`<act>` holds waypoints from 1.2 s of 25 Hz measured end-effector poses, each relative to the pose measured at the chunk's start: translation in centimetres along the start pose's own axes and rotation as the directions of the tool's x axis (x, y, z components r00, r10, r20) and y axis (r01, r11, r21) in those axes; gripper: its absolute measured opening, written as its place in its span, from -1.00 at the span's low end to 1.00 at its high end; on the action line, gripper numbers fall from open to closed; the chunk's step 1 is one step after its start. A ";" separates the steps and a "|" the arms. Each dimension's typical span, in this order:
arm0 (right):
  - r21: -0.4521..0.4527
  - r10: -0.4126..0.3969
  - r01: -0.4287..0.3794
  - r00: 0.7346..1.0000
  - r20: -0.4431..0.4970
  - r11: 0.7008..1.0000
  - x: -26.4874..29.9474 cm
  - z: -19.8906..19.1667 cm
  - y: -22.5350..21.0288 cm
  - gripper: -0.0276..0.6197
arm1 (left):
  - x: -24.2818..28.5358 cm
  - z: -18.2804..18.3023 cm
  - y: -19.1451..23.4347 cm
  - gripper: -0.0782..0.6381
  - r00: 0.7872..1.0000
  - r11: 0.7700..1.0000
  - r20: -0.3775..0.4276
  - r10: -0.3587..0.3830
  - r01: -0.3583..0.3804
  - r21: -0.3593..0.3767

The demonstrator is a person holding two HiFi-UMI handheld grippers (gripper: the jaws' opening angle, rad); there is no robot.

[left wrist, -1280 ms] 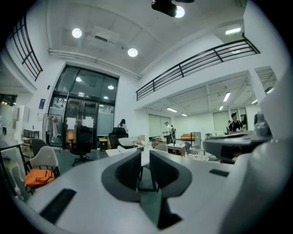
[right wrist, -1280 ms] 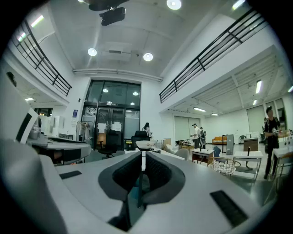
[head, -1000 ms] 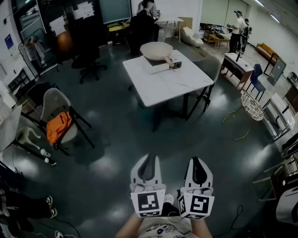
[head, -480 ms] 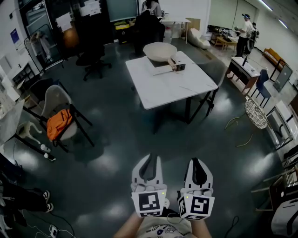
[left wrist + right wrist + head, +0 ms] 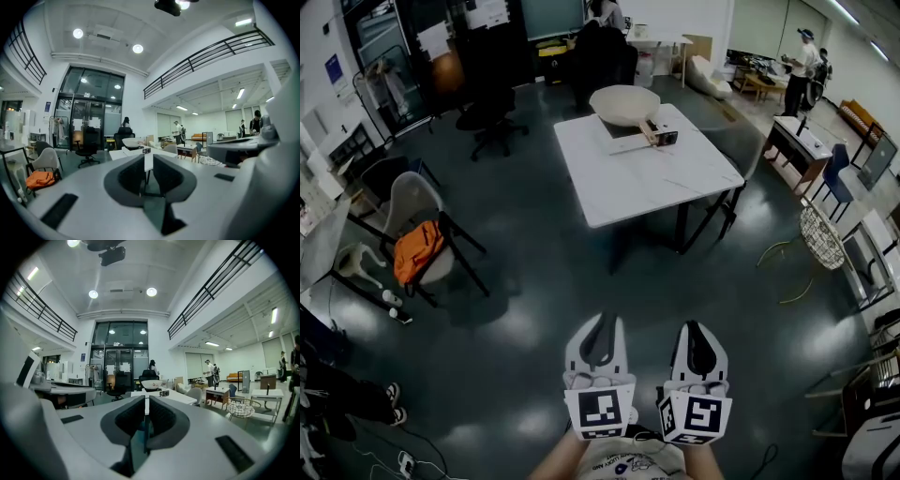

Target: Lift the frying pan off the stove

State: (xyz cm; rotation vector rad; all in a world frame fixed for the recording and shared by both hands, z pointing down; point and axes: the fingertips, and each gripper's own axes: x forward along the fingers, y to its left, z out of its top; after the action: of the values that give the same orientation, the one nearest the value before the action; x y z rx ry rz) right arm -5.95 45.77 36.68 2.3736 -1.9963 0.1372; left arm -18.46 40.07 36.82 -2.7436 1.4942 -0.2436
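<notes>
Head view: left tongs (image 5: 599, 326) and right tongs (image 5: 696, 330), lower centre of frame, side by side over dark floor (image 5: 525, 281), both closed and empty. White table (image 5: 656, 183), upper centre, well apart from them. Pale frying pan (image 5: 623, 103) on the table's far end, sitting on a flat stove (image 5: 617, 131). Orange bag (image 5: 417, 253) on a chair (image 5: 411, 202), left.

Left gripper view: left tongs (image 5: 148, 159) shut, nothing between them; frying pan (image 5: 132, 142) small, centre, beyond the tips.

Right gripper view: right tongs (image 5: 146, 401) shut, holding nothing; frying pan (image 5: 151, 384) centre, on the table (image 5: 180, 397).
</notes>
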 end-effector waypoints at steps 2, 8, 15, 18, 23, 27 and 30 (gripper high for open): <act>0.000 -0.005 0.005 1.000 0.003 1.000 1.2 0.0 -0.5 -0.80 | 1.4 -0.1 0.0 -0.60 1.000 1.000 -0.003 -0.004 0.004 0.006; 0.002 -0.023 0.023 1.000 0.009 1.000 6.0 0.9 -1.8 -0.80 | 6.9 1.2 0.6 -0.60 1.000 1.000 0.006 -0.031 0.031 0.003; -0.004 -0.037 0.037 0.999 0.017 0.999 12.8 2.8 -1.8 -0.80 | 13.4 3.4 3.2 -0.60 0.998 0.999 0.027 -0.048 0.047 0.009; -0.007 -0.048 0.048 0.999 0.024 0.999 15.6 3.2 -1.6 -0.80 | 15.9 3.6 4.6 -0.60 0.998 0.998 0.032 -0.056 0.056 0.009; -0.008 -0.052 0.052 0.998 0.026 0.999 19.8 3.5 -0.7 -0.80 | 19.4 3.7 7.1 -0.60 0.997 0.998 0.031 -0.065 0.065 0.015; -0.004 -0.054 0.054 0.998 0.012 0.999 21.9 3.3 -0.3 -0.80 | 21.6 3.4 8.4 -0.60 0.997 0.997 0.018 -0.072 0.072 0.009; 0.003 -0.065 0.065 0.998 -0.004 0.998 22.9 3.1 -0.4 -0.80 | 22.9 3.5 8.6 -0.60 0.996 0.996 0.013 -0.085 0.085 0.002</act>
State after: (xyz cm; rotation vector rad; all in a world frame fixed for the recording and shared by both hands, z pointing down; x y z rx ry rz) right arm -1.52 23.13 35.70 2.4344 -1.9162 0.1429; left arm -12.96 16.04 35.71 -2.8057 1.3757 -0.2275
